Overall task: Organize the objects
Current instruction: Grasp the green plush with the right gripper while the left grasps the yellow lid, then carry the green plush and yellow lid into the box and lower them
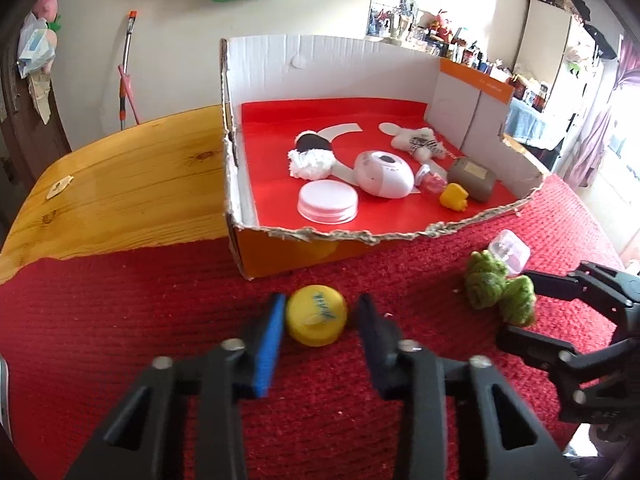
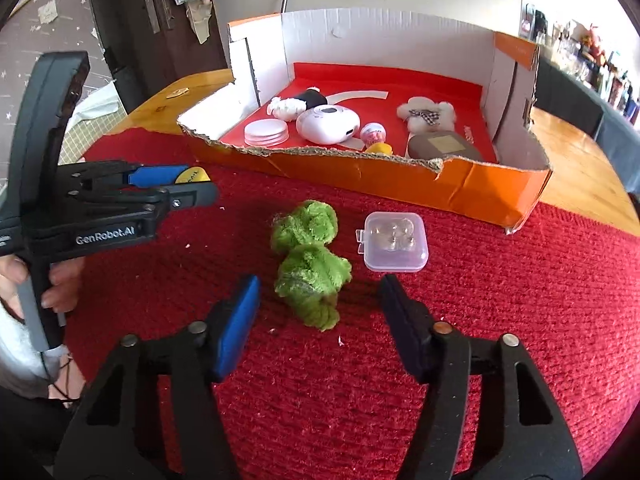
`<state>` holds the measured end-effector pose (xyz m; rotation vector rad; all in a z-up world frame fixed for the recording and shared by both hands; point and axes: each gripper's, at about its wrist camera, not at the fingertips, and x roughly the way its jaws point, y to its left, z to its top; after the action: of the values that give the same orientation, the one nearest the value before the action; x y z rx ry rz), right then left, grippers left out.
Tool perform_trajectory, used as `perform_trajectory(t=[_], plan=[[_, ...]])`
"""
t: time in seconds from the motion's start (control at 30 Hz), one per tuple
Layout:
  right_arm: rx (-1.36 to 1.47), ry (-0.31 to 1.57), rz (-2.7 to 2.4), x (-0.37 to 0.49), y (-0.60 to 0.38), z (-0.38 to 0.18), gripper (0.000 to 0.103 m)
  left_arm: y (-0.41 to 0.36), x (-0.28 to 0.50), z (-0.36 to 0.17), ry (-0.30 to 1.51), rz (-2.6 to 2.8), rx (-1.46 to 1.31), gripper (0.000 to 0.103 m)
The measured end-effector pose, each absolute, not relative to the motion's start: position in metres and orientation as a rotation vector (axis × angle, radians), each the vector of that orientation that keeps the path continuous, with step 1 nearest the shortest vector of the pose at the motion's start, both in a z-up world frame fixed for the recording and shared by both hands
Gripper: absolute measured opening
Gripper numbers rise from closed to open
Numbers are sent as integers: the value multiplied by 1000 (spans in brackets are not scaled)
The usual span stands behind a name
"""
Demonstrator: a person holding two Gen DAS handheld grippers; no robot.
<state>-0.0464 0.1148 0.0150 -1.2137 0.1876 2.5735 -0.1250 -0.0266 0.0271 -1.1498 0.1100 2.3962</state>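
A yellow cap (image 1: pixel 317 321) lies on the red mat (image 1: pixel 160 304) between the open fingers of my left gripper (image 1: pixel 320 320); its left pad touches the cap, the right pad stands just off it. A green plush toy (image 2: pixel 310 266) lies on the mat between the open fingers of my right gripper (image 2: pixel 318 296), untouched. A clear plastic case (image 2: pixel 394 242) sits right of the plush. The plush also shows in the left wrist view (image 1: pixel 498 288), with the right gripper (image 1: pixel 520 312) around it. The left gripper also shows in the right wrist view (image 2: pixel 192 186).
A low cardboard box (image 1: pixel 320 242) with a red floor stands behind, holding a white round device (image 1: pixel 384 180), a white lid (image 1: pixel 327 201), a yellow duck (image 1: pixel 454 197), a brown pouch (image 1: pixel 472 178) and plush items. Bare wooden table (image 1: pixel 120 184) lies left of the box.
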Motion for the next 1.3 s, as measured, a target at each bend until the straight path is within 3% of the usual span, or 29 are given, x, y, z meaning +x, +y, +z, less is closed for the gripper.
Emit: perform_trajectory(t=[0.03, 0.1, 1.3], plan=[[-1209, 189, 2572, -47, 115, 15, 48, -27, -124, 27, 111, 2397, -1148, 32], [-1203, 189, 2573, -46, 115, 15, 31, -26, -122, 27, 123, 2406, -1140, 32], [-1103, 221, 2701, -23, 104, 53, 31, -12, -76, 73, 75, 2347, -1009, 32]])
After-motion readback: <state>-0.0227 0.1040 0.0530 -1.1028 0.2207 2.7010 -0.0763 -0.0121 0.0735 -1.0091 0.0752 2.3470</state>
